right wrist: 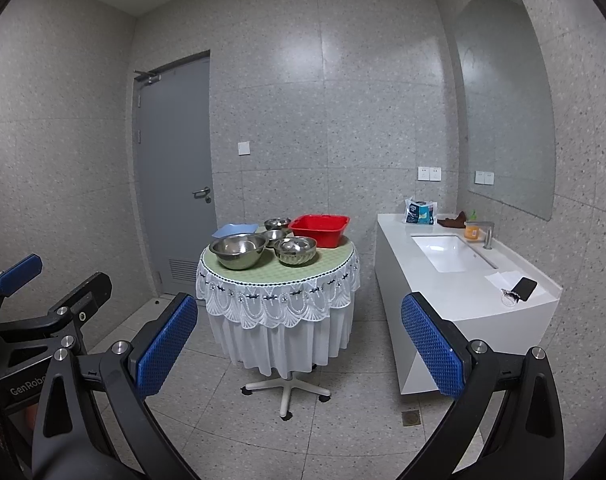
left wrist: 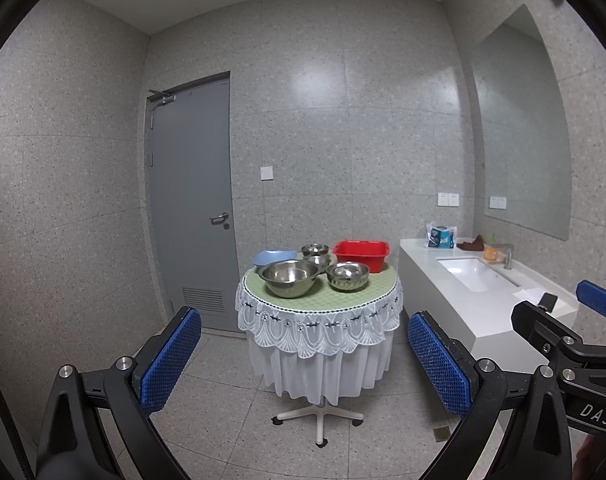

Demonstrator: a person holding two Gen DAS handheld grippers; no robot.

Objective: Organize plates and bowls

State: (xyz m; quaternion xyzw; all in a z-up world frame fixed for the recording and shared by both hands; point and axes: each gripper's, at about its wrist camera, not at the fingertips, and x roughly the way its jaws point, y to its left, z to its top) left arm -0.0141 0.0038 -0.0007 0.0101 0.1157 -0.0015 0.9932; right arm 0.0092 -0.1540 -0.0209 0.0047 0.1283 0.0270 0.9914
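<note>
A large shiny steel mixing bowl (left wrist: 290, 278) stands at the front left of the round tabletop (left wrist: 377, 280), which wears a pale green cloth with a white lace skirt. Just right of it sits a ribbed steel bowl (left wrist: 347, 276) with something metallic nested inside; what it is cannot be told. Behind them stand two smaller steel bowls (left wrist: 317, 256), one behind the other. A shallow light blue plastic dish (left wrist: 274, 257) lies at the back left, and a red rectangular plastic basin (left wrist: 361, 255) at the back right. All are upright, rims up.

To the right, apart from the tabletop, a white washbasin counter (right wrist: 463, 300) carries a black phone (right wrist: 523, 289), a blue packet (right wrist: 421, 213) and an orange bottle (right wrist: 471, 230). A grey door (left wrist: 193, 200) stands behind on the left.

The left hand-held gripper (left wrist: 305, 364) and the right hand-held gripper (right wrist: 297, 348) hang level and well short of the tabletop, side by side, both spread wide with nothing between their blue pads (right wrist: 165, 346).
</note>
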